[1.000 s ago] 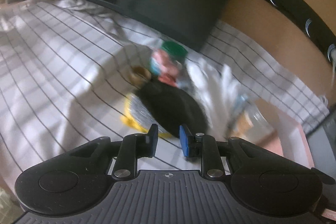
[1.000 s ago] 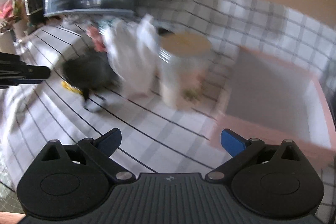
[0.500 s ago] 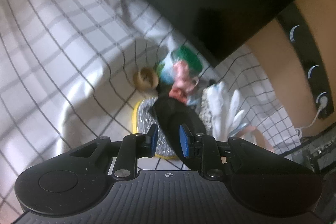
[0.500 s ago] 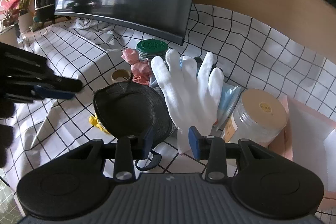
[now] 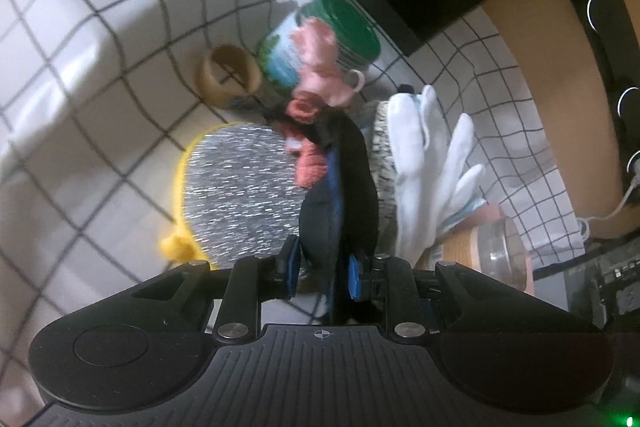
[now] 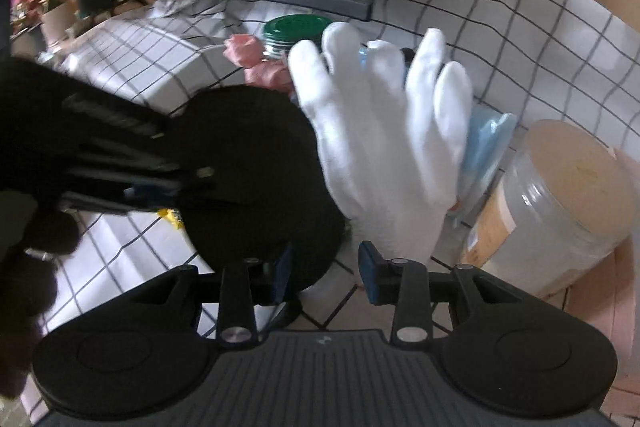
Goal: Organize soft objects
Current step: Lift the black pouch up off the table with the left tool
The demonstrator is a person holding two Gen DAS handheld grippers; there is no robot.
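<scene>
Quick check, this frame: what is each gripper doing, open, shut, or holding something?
Left gripper: jaws closing, clamped on the black cap.
Right gripper: partly open, nothing pressed between its pads; the white glove lies just ahead.

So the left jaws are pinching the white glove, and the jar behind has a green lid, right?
Not quite. The left wrist view shows the left gripper pinching the black cap, not the white glove, which lies beside it. The jar behind does have a green lid.

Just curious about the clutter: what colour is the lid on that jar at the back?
Green. The jar lid shows best in the right wrist view.
</scene>
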